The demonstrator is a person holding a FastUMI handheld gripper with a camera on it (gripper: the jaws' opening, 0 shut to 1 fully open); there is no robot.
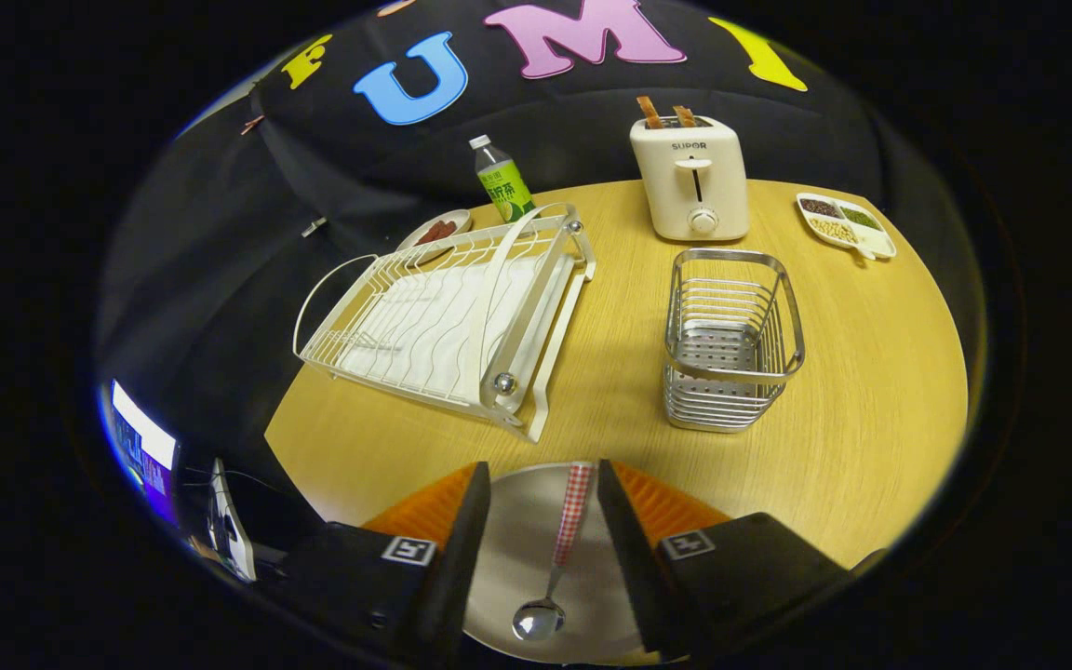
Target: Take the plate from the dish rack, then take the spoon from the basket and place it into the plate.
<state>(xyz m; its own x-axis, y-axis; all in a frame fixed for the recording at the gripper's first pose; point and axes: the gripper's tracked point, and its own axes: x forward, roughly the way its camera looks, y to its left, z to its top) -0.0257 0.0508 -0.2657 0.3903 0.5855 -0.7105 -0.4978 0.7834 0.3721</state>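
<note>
A grey plate point(517, 540) lies on the wooden table point(871, 391) right below my gripper point(543, 476). On the plate rests a spoon point(566, 530) with a red checked handle; its metal bowl points back toward me. The spoon lies between my fingers, nearer the right one, and touches neither. My gripper is open. Beyond the fingers to the left stands the white wire dish rack point(443, 316), with no dishes in it. The metal wire basket point(731, 340) stands beyond the fingers to the right, with nothing in it.
A cream toaster point(690, 181) with toast in it stands behind the basket. A green-labelled bottle point(502, 181) and a small dish of food point(438, 233) sit behind the rack. A divided tray of beans point(845, 223) is far right. A lit screen point(140, 447) sits off the table's left edge.
</note>
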